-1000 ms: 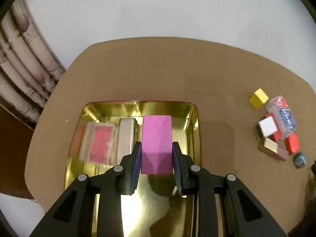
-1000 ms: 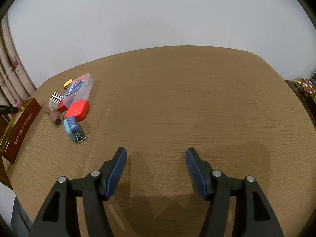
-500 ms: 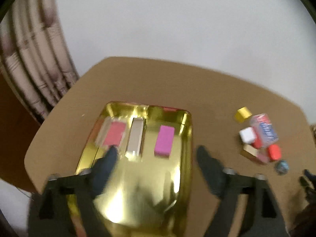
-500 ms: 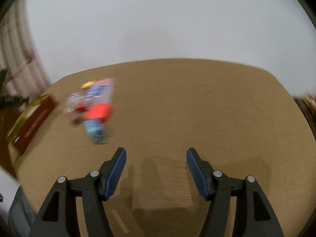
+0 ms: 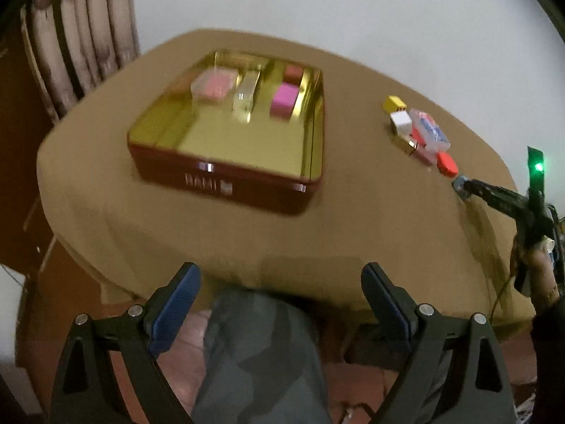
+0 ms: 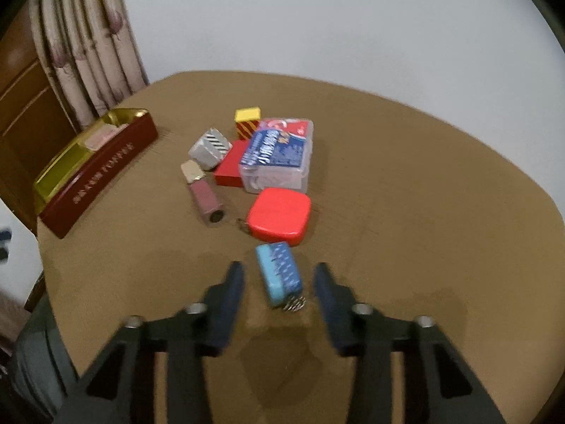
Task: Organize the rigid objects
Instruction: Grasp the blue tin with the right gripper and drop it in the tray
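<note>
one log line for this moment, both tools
left tool: open, empty, off table edge | right tool: open, straddling blue case | pink block: in tin

We can just make out "TOFFEE" in gold letters along the dark red side of the tin (image 6: 102, 173); its other side (image 5: 212, 183) is smeared. The clear case's blue label (image 6: 279, 148) is too blurred to read.

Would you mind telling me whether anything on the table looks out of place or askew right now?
Nothing looks damaged or spilled. The tin holds three items in a neat row, pink block included. The odd part is the loose heap beside it: the clear case leans on the red box, and the blue piece lies apart, between the open right gripper fingers.
</note>
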### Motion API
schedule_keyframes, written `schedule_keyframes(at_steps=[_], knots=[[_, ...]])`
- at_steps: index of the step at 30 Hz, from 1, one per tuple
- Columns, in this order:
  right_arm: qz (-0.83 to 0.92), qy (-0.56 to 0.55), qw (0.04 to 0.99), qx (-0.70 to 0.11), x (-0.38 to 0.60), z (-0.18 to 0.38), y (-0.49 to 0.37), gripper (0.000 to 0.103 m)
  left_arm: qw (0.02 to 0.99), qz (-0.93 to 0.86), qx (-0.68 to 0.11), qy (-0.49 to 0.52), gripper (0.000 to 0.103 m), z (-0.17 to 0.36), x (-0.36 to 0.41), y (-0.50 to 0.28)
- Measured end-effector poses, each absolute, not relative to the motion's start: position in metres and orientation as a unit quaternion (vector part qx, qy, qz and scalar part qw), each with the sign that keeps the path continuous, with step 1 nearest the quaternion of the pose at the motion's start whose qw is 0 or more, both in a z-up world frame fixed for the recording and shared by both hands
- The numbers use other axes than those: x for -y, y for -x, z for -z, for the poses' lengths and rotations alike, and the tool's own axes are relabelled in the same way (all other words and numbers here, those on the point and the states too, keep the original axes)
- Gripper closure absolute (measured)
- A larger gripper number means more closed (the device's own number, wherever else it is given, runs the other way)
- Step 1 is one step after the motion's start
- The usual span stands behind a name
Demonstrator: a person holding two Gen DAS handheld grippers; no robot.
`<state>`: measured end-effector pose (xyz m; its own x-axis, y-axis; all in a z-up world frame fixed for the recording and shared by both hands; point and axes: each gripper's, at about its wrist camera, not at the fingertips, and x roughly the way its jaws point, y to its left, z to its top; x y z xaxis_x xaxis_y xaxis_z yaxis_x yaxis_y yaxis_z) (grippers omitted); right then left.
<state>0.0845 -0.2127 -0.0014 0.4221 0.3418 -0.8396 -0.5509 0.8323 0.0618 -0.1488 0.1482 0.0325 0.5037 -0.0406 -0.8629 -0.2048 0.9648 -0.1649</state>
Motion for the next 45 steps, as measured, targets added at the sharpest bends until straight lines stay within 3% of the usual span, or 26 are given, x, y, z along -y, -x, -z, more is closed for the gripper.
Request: schedule_keyframes(at_steps=[5,10,17,28,37,39,45], knots=[[-0.270,0.110,0.822,-0.489,0.207,0.010,-0.088,0.081,0.859,-0.048,-0.495,0.125,0.013,-0.032,-0.151,0.148],[-0.314,0.084,0.828,-0.456,0.180,-0.034,-0.061,0.081,0.871,-0.054,-0.475,0.110,0.013,-0.041,-0.148,0.161],[-0.421,0.074,0.784,-0.451,0.043,-0.089,-0.056,0.081,0.894,-0.069,-0.440,0.052,0.013,-0.053,-0.143,0.178],[-0.376,0.035,0.755,-0.537,-0.098,-0.045,-0.117,0.081,0.896,-0.077,-0.432,0.059,0.011,-0.047,-0.174,0.185],[-0.332,-0.006,0.766,-0.550,-0.121,-0.020,-0.144,0.079,0.887,-0.067,-0.447,0.096,0.011,-0.037,-0.189,0.181],[-0.341,-0.018,0.769,-0.541,-0.114,-0.025,-0.140,0.070,0.885,-0.067,-0.451,0.093,0.011,-0.035,-0.187,0.181],[-0.355,-0.052,0.824,-0.438,-0.019,-0.064,-0.098,0.069,0.886,-0.073,-0.449,0.087,0.011,-0.035,-0.182,0.182]])
